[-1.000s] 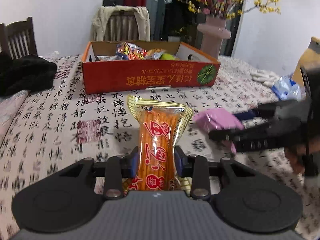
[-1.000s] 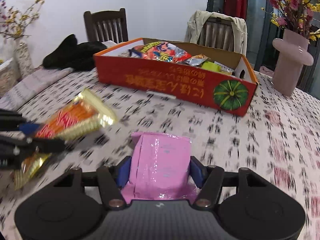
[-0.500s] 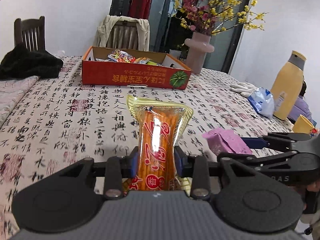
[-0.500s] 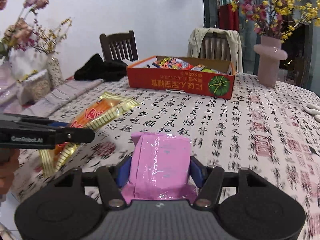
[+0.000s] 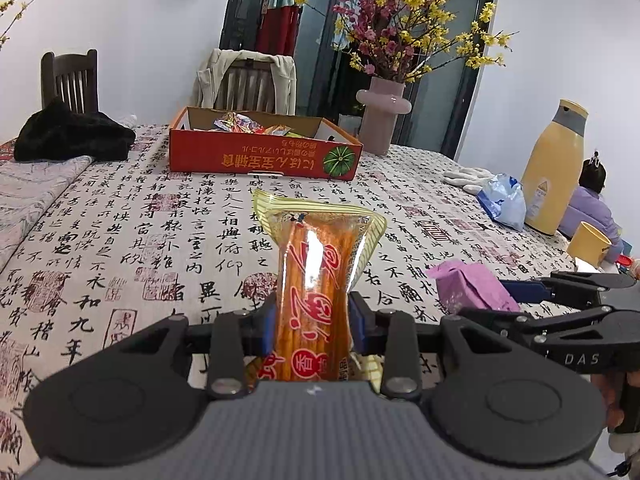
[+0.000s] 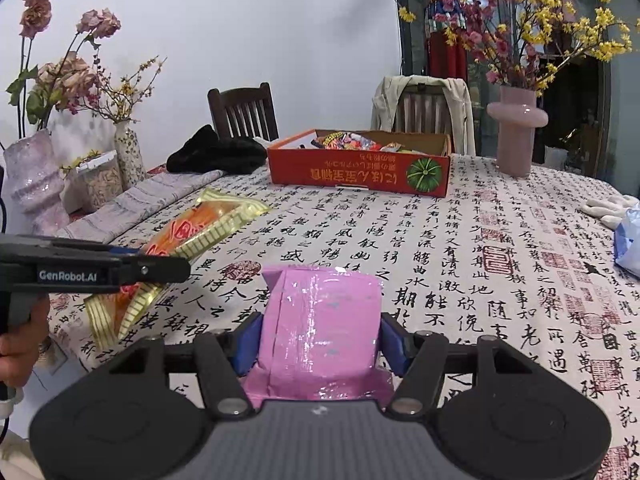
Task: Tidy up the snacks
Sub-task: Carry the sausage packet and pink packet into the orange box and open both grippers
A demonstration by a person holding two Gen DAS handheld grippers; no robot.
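Observation:
My left gripper [image 5: 312, 330] is shut on an orange snack pack with a yellow striped wrapper [image 5: 316, 284], held above the near part of the table. My right gripper [image 6: 318, 338] is shut on a pink snack packet [image 6: 320, 320], also above the table's near edge. The orange pack also shows at the left of the right wrist view [image 6: 188, 240], and the pink packet at the right of the left wrist view [image 5: 472, 292]. An open red cardboard box [image 5: 264, 156] with several snacks inside stands far across the table; it also shows in the right wrist view [image 6: 360, 172].
The table has a calligraphy-print cloth [image 5: 140, 240]. A pink vase with blossoms [image 5: 382, 120] stands right of the box. A yellow bottle [image 5: 554, 176], a blue bag [image 5: 502, 202] and white gloves [image 5: 468, 178] lie at the right. Black clothing [image 5: 72, 136] and chairs are at the far left. Vases [image 6: 36, 184] stand left.
Both grippers have drawn back from the red box, which now looks much farther and smaller. Each still holds its packet.

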